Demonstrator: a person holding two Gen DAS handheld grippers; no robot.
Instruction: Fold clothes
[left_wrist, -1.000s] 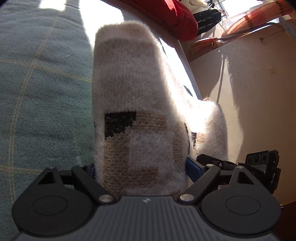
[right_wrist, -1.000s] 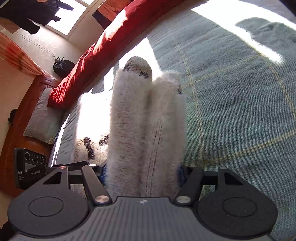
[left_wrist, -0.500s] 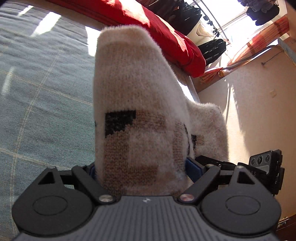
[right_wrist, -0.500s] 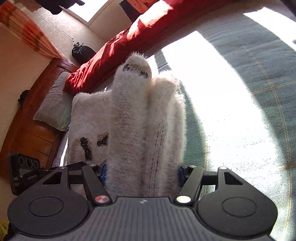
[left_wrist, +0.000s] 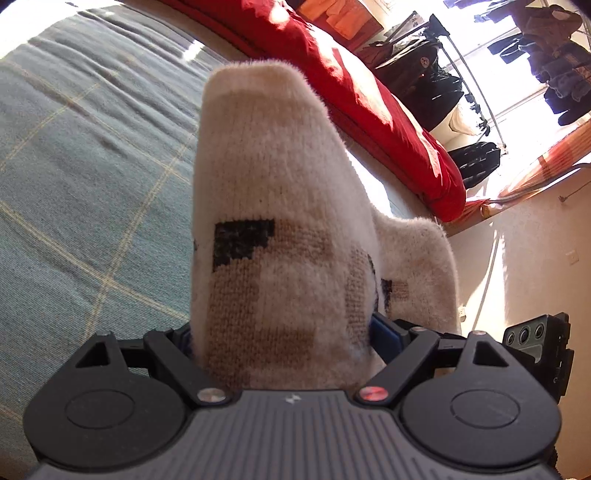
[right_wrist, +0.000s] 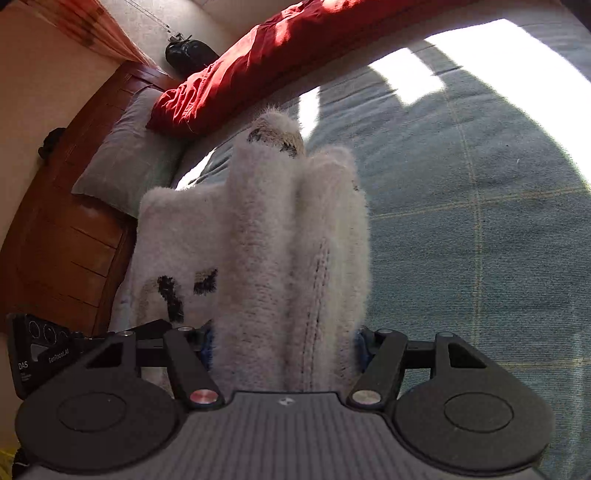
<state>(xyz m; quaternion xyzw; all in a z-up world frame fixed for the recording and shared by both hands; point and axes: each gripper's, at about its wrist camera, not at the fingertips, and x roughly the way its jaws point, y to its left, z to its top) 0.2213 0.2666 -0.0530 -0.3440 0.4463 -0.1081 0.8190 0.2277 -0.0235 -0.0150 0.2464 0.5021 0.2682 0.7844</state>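
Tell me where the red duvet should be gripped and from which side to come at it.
Grip the red duvet at its bunched end by the grey pillow, coming in across the green bedspread. The cloth gathers in thick wrinkles there, easy to pinch. Both grippers, left and right, hold the white sweater now.

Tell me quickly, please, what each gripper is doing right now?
Left gripper: closed on the fuzzy white sweater.
Right gripper: closed on a bunched part of that sweater.

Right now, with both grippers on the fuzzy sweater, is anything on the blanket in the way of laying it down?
Nothing visible. The left gripper and right gripper both clamp the sweater. The green plaid blanket ahead looks bare; the red duvet and pillow lie along its far edge. The sweater hides the patch directly beneath.
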